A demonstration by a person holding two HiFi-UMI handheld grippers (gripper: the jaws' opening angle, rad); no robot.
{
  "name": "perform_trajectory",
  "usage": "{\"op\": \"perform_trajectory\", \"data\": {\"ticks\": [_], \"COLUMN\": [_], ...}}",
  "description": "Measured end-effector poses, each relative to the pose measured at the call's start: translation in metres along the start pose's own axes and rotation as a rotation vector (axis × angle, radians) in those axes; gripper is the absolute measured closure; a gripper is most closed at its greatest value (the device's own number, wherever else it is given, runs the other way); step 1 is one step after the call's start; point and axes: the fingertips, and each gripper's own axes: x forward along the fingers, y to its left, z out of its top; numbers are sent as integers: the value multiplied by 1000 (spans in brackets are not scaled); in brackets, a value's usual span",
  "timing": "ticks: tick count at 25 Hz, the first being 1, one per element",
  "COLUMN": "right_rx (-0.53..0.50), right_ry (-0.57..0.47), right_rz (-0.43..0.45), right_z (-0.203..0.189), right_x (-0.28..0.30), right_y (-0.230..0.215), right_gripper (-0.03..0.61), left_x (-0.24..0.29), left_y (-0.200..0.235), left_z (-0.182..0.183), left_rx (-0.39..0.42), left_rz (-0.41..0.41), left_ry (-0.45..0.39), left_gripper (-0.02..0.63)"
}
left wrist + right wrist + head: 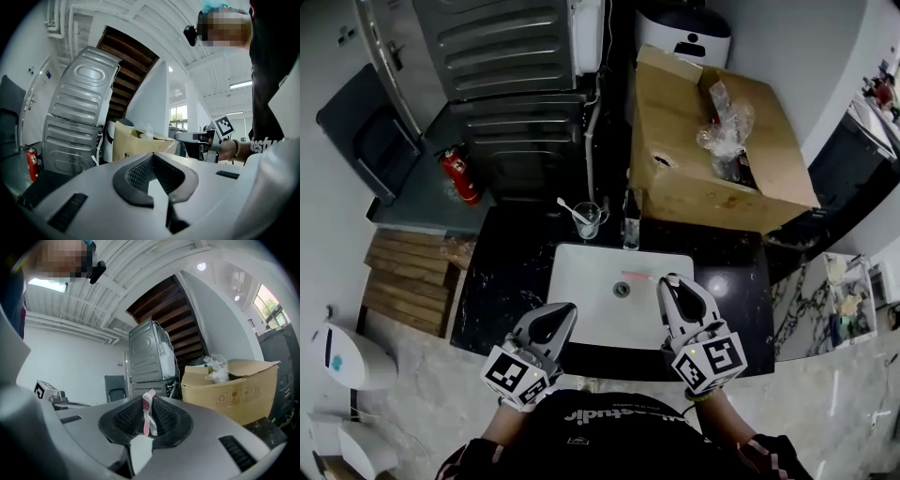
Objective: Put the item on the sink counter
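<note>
A pink and white toothbrush (146, 417) is pinched upright between the pads of my right gripper (148, 404), its bristle head poking past the tips. From the head camera the toothbrush (635, 276) sticks out leftward from the right gripper (668, 284), over the white sink basin (581, 309). The black marble sink counter (511, 272) surrounds the basin. My left gripper (563, 316) hovers above the basin's front left edge. Its jaws meet at the tips with nothing between them, as the left gripper view (153, 158) confirms.
A glass cup (588, 221) holding a white toothbrush stands behind the basin beside the faucet (630, 231). A large open cardboard box (703, 150) fills the back right of the counter. Stacked grey machines (511, 84) and a red fire extinguisher (461, 178) stand beyond.
</note>
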Motion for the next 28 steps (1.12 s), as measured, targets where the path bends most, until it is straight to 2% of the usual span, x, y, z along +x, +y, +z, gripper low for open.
{"op": "perform_trajectory", "data": {"ticks": [9, 15, 20, 28], "right_rx": [-49, -34, -33, -35], "right_ry": [-2, 44, 95, 177], "right_rz": [-24, -78, -101, -134], "right_z": [-3, -39, -70, -118], "right_x": [127, 195, 231, 262], "right_y": [3, -1, -3, -5], "right_gripper": [503, 503, 503, 503], "left_x": [3, -5, -10, -27], "left_y": [82, 127, 157, 184], "left_z": [-11, -25, -34, -42], "left_rx": [-47, -78, -89, -98], "left_rz": [10, 31, 40, 83], "left_ry": [13, 44, 55, 69], "left_gripper": [598, 598, 598, 598]}}
